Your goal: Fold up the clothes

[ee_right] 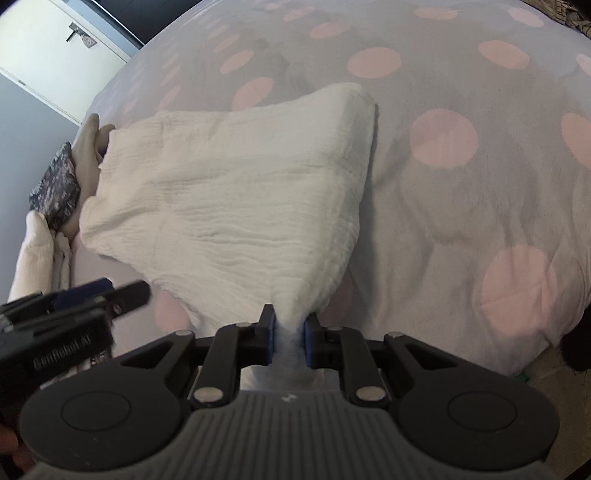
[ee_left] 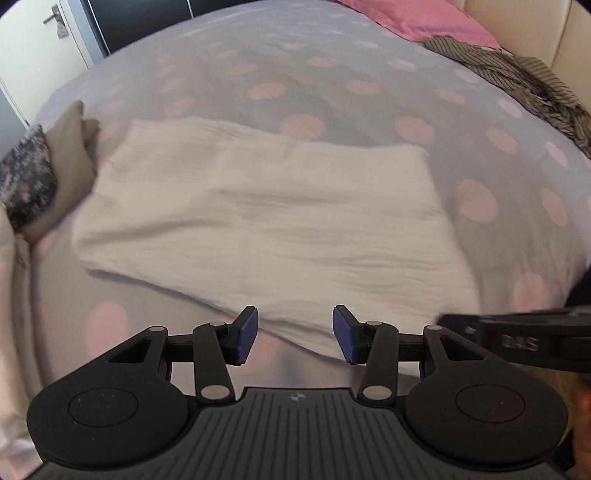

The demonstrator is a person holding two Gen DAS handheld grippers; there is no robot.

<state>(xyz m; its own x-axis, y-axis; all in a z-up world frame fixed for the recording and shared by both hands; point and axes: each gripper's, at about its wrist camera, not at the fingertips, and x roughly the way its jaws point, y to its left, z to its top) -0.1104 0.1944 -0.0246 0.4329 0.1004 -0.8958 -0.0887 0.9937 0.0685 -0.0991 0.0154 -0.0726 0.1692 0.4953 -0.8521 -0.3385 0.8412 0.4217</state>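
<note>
A folded cream-white crinkled garment (ee_left: 258, 214) lies on a grey bed cover with pink dots (ee_left: 332, 74). My left gripper (ee_left: 295, 332) hovers over the garment's near edge. Its blue pads stand apart with nothing pressed between them. In the right wrist view the same garment (ee_right: 229, 192) rises to a pinched near corner, and my right gripper (ee_right: 289, 332) is shut on that corner. The left gripper (ee_right: 110, 291) shows blurred at the left edge of that view, close beside the right one.
A striped brown garment (ee_left: 517, 81) lies crumpled at the far right near a pink pillow (ee_left: 424, 18). A dark floral cloth (ee_left: 26, 177) and a beige one (ee_left: 70, 147) sit stacked at the left bed edge. A white door (ee_left: 37, 37) stands beyond.
</note>
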